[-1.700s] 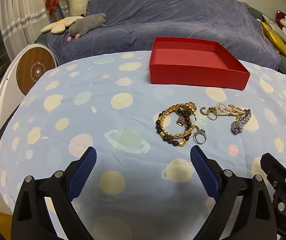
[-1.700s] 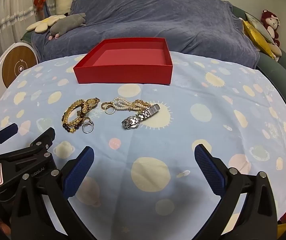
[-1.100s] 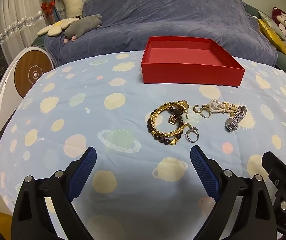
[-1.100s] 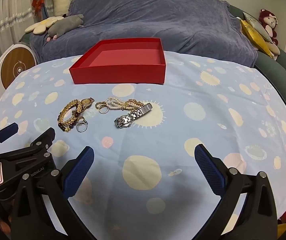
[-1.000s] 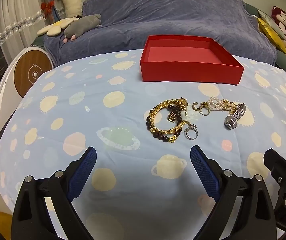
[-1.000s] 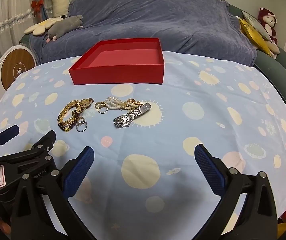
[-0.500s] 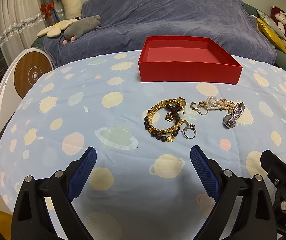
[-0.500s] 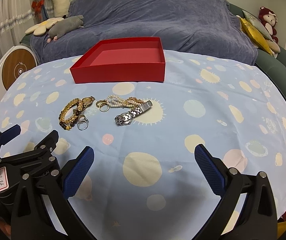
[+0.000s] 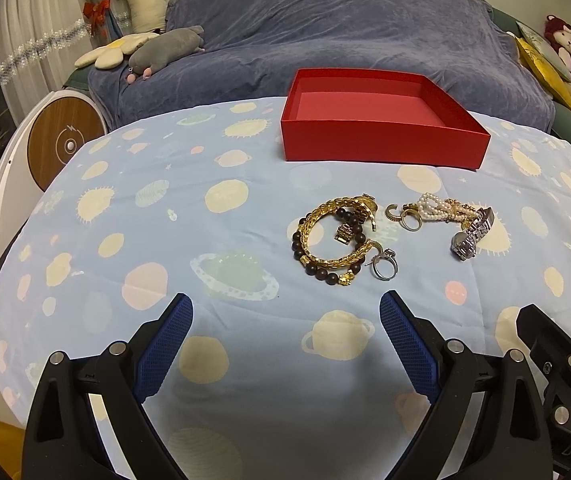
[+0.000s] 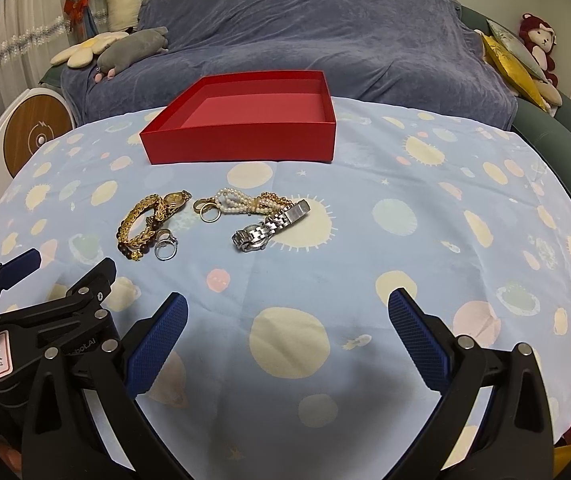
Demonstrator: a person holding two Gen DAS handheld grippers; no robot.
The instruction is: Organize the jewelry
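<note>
An empty red box (image 9: 381,136) (image 10: 245,120) stands at the far middle of the table. In front of it lies a cluster of jewelry: a gold chain bracelet (image 9: 325,236) (image 10: 137,220) over a dark bead bracelet (image 9: 317,270), a silver ring (image 9: 384,266) (image 10: 165,248), gold rings (image 9: 407,218) (image 10: 207,210), a pearl bracelet (image 9: 439,208) (image 10: 241,202) and a silver watch (image 9: 470,234) (image 10: 271,226). My left gripper (image 9: 285,322) is open and empty, short of the gold bracelet. My right gripper (image 10: 287,316) is open and empty, short of the watch.
The table wears a light blue planet-print cloth (image 9: 145,240). Behind it is a sofa under a blue-grey cover (image 9: 345,28) with plush toys (image 9: 165,46). A white device with a wooden disc (image 9: 65,144) stands at the left. The left gripper's body (image 10: 45,320) shows at the right view's lower left.
Both grippers drifted slightly, so the box and jewelry shifted a little in each view. Both stay open and empty. The jewelry has not moved on the cloth.
</note>
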